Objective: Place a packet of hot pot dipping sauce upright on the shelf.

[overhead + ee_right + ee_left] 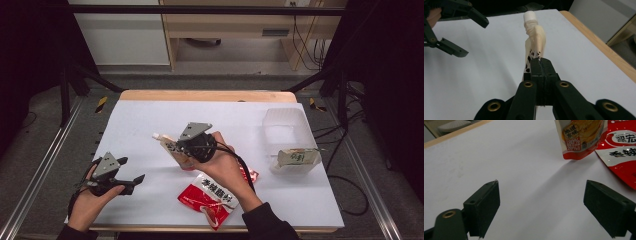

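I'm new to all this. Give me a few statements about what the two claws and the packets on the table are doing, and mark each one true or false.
1. The right claw is shut on a spouted pouch. True.
2. The left claw grips a red packet. False: its jaws stand apart over the bare white table, with nothing between them.
3. A red packet lies flat on the table near the person's right forearm. True.
4. The clear plastic tub is empty. False: a pale packet sits in it.
5. The pouch's white screw cap is clamped in the right claw. False: the cap is free at the far end, and the claw pinches the pouch's body.
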